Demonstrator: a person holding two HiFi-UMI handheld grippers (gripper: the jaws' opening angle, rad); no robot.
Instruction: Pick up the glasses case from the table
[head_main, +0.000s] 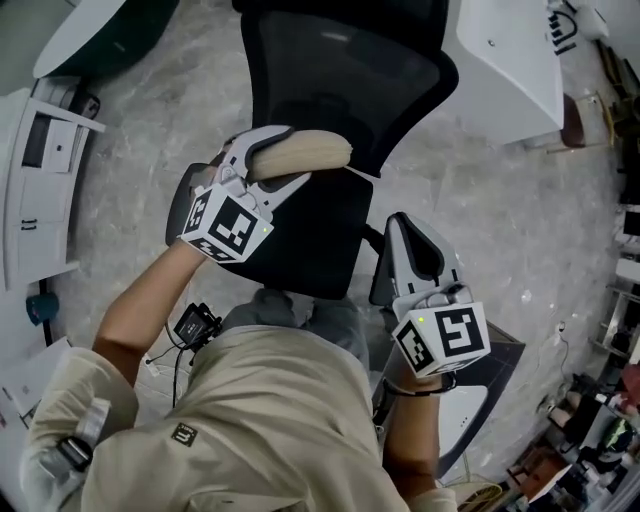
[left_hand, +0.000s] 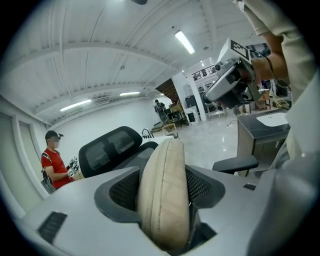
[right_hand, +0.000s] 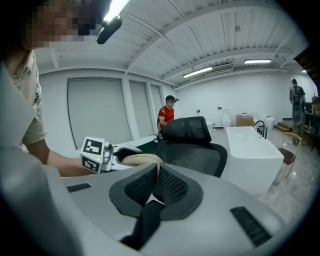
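A beige padded glasses case (head_main: 312, 150) is clamped between the jaws of my left gripper (head_main: 292, 158), held up in the air over a black office chair (head_main: 340, 70). In the left gripper view the case (left_hand: 162, 195) stands on edge between the two dark pads and fills the gap. My right gripper (head_main: 402, 222) hovers lower and to the right, its jaws shut with nothing in them; in the right gripper view its pads (right_hand: 170, 186) meet. From there the left gripper (right_hand: 100, 155) and the case (right_hand: 142, 159) show at left.
A white table (head_main: 510, 60) stands beyond the chair at the right, and a white desk unit (head_main: 40, 180) at the left. A grey cabinet (left_hand: 260, 130) is near the right gripper (left_hand: 227, 85). A person in a red shirt (left_hand: 52, 160) stands behind a second chair.
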